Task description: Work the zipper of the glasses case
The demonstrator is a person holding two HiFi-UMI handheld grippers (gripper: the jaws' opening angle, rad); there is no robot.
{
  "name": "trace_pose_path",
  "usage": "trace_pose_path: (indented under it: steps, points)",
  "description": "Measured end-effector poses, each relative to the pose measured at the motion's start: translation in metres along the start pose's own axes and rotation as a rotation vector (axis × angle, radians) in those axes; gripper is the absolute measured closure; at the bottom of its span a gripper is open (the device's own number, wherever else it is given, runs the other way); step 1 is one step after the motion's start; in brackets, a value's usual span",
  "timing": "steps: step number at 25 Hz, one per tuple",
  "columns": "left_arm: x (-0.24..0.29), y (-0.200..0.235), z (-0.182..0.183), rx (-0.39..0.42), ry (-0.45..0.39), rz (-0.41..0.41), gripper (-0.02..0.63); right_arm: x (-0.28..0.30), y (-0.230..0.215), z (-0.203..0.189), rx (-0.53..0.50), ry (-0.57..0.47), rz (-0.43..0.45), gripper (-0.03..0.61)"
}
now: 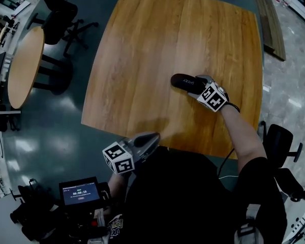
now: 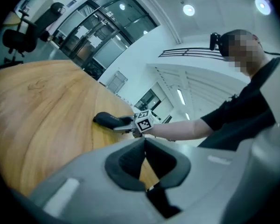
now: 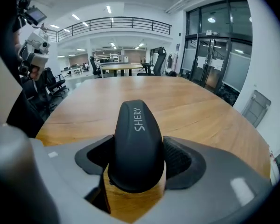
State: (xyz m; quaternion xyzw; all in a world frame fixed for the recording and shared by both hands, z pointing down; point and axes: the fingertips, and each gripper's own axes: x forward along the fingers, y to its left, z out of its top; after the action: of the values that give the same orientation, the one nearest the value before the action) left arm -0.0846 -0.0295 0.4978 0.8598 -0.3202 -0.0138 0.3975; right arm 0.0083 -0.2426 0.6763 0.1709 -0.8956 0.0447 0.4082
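Observation:
A black glasses case (image 1: 185,82) printed "SHERY" lies on the wooden table (image 1: 152,44), toward its right front part. My right gripper (image 1: 199,85) is shut on the case's near end; in the right gripper view the case (image 3: 136,139) sits wedged between both dark pads (image 3: 179,157). My left gripper (image 1: 153,137) is shut with nothing in it and hovers at the table's front edge, well apart from the case. In the left gripper view its tips (image 2: 144,141) meet, and the case (image 2: 107,119) and right gripper (image 2: 126,124) show beyond. No zipper is visible.
A small round table (image 1: 24,67) and office chairs (image 1: 61,14) stand to the left on the dark floor. Another chair (image 1: 282,142) is at the right. A small screen device (image 1: 80,192) sits at the lower left. The person's body fills the near foreground.

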Motion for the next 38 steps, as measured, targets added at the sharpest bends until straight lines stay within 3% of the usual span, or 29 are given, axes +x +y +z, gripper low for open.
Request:
trace_pose_path:
  steps: [4, 11, 12, 14, 15, 16, 21, 24, 26, 31, 38]
  points:
    - [-0.019, 0.012, -0.003, -0.037, -0.014, 0.044, 0.618, 0.012, 0.002, -0.007, 0.021, 0.012, 0.031, 0.243]
    - [-0.027, 0.027, 0.010, -0.035, 0.022, -0.022, 0.617, -0.001, -0.001, 0.001, 0.072, -0.018, -0.024, 0.221]
    - [-0.027, 0.029, 0.012, -0.029, 0.022, -0.044, 0.617, -0.013, 0.000, 0.006, 0.089, -0.049, -0.050, 0.228]
    - [-0.024, 0.030, 0.014, -0.018, 0.036, -0.096, 0.616, -0.048, 0.000, 0.014, 0.133, -0.136, -0.138, 0.337]
    - [-0.022, 0.030, 0.015, -0.014, 0.049, -0.125, 0.615, -0.069, 0.001, 0.020, 0.175, -0.192, -0.189, 0.511]
    - [-0.021, 0.031, 0.015, -0.012, 0.066, -0.153, 0.615, -0.091, 0.005, 0.026, 0.237, -0.256, -0.229, 0.574]
    - [-0.009, 0.024, 0.019, -0.009, 0.157, -0.264, 0.615, -0.175, 0.053, 0.061, 0.657, -0.609, -0.330, 0.574]
    - [0.004, 0.016, 0.019, -0.014, 0.160, -0.321, 0.615, -0.200, 0.092, 0.076, 0.813, -0.702, -0.355, 0.574]
    - [0.014, 0.006, 0.022, 0.008, 0.160, -0.330, 0.615, -0.208, 0.115, 0.091, 0.822, -0.726, -0.338, 0.574]
    - [0.023, -0.016, 0.034, 0.095, 0.139, -0.326, 0.615, -0.210, 0.155, 0.137, 0.696, -0.734, -0.287, 0.574]
    - [0.039, -0.073, -0.048, 0.072, 0.155, -0.240, 0.615, -0.257, 0.212, 0.084, 0.666, -0.754, -0.240, 0.574]
